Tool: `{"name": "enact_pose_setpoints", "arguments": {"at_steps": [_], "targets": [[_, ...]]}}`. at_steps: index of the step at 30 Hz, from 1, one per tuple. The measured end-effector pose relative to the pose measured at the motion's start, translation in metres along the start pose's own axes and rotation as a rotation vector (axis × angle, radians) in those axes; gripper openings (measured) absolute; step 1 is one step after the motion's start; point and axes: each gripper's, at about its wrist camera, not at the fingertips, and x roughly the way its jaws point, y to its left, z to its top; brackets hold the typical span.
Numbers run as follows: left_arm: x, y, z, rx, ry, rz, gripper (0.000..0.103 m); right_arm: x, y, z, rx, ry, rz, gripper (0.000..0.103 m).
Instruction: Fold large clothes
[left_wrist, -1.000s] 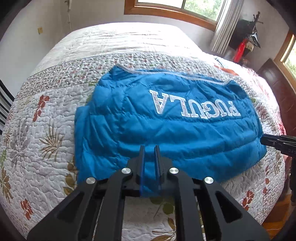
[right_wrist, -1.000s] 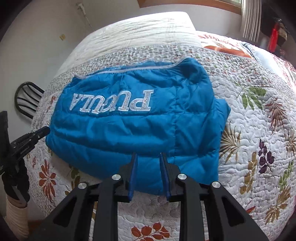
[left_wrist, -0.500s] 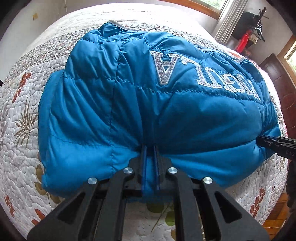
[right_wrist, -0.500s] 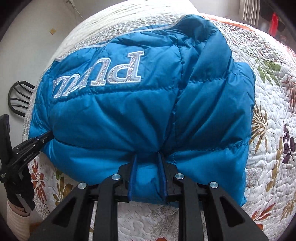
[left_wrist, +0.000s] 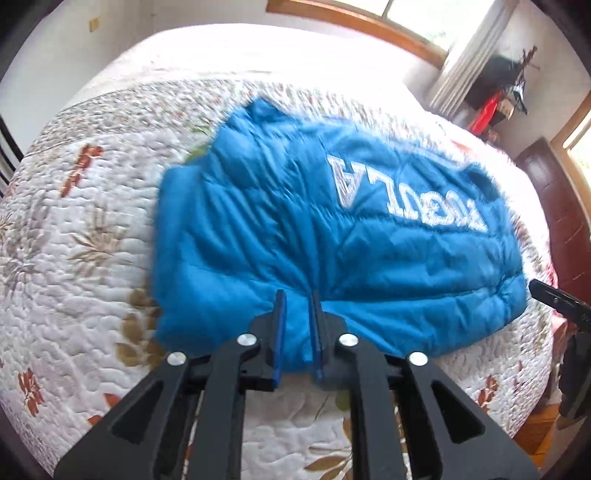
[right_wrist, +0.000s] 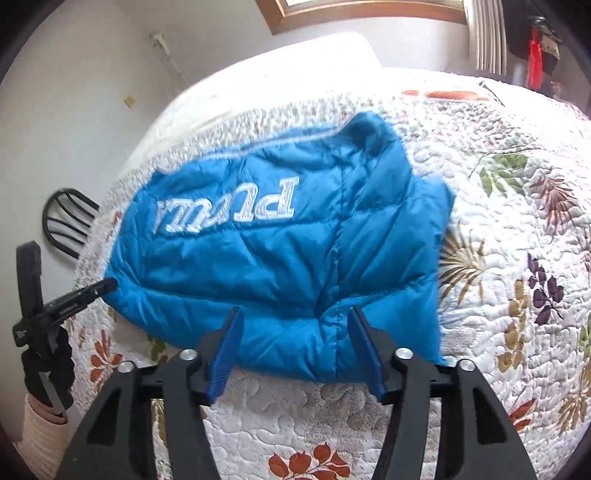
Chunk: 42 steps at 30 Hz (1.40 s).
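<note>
My pads (right_wrist: 364, 350): ribbed blue plastic. Jacket (right_wrist: 280, 266): glossy quilted blue nylon cloth. Bedspread (right_wrist: 498, 206): matt stitched floral cloth.

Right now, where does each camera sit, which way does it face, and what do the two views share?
Left wrist view: sits on the left gripper, looking forward and down at the blue jacket on the quilted bed; its own fingers show, hem still between them.
Right wrist view: sits on the right gripper, looking down at the same jacket's other end; its jaws, just opened, straddle the hem without pressing.
Shared: the jacket, the bed, and each view catches the other gripper's tip at its edge.
</note>
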Motion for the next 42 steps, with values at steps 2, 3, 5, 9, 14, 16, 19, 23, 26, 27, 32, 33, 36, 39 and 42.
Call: {"name": "enact_pose_setpoints", "arguments": {"at_steps": [2,3,5,9,14,16,19,23,26,27,32,33,36,39,42], "targets": [[-0.012,0.020,0.004,-0.040,-0.020,0.000,0.038,-0.018,-0.021,0.004,0.044,-0.029,0.005,0.076],[-0.015,0.032,0.007,-0.054,-0.030,0.012,0.047,-0.023,-0.034,0.007,0.073,-0.035,0.007,0.078],[-0.014,0.048,0.018,-0.075,-0.033,0.049,0.057,-0.024,-0.059,0.016,0.138,-0.033,0.011,0.081],[-0.002,0.085,0.032,-0.134,0.001,-0.014,0.066,-0.004,-0.100,0.022,0.252,0.011,0.132,0.082],[0.030,0.098,0.037,-0.159,0.053,-0.078,0.071,0.030,-0.125,0.033,0.320,0.050,0.191,0.082],[0.041,0.102,0.038,-0.181,0.069,-0.132,0.072,0.042,-0.130,0.035,0.338,0.063,0.219,0.083],[0.055,0.104,0.044,-0.204,0.072,-0.189,0.074,0.058,-0.133,0.041,0.346,0.078,0.259,0.083],[0.075,0.104,0.060,-0.218,0.088,-0.251,0.075,0.077,-0.131,0.051,0.345,0.104,0.270,0.083],[0.091,0.096,0.071,-0.217,0.120,-0.281,0.076,0.094,-0.132,0.056,0.357,0.123,0.287,0.083],[0.095,0.093,0.074,-0.213,0.129,-0.276,0.077,0.099,-0.131,0.058,0.363,0.127,0.302,0.083],[0.095,0.070,0.082,-0.155,0.126,-0.241,0.048,0.111,-0.112,0.066,0.312,0.134,0.284,0.055],[0.091,0.065,0.082,-0.144,0.117,-0.225,0.038,0.111,-0.110,0.066,0.319,0.140,0.315,0.047],[0.074,0.058,0.083,-0.135,0.072,-0.216,0.019,0.099,-0.105,0.066,0.339,0.129,0.362,0.025],[0.044,0.051,0.084,-0.112,0.007,-0.238,0.013,0.071,-0.090,0.069,0.311,0.081,0.411,0.019],[0.005,0.042,0.082,-0.083,-0.057,-0.259,0.012,0.033,-0.061,0.072,0.218,0.037,0.419,0.018]]}}
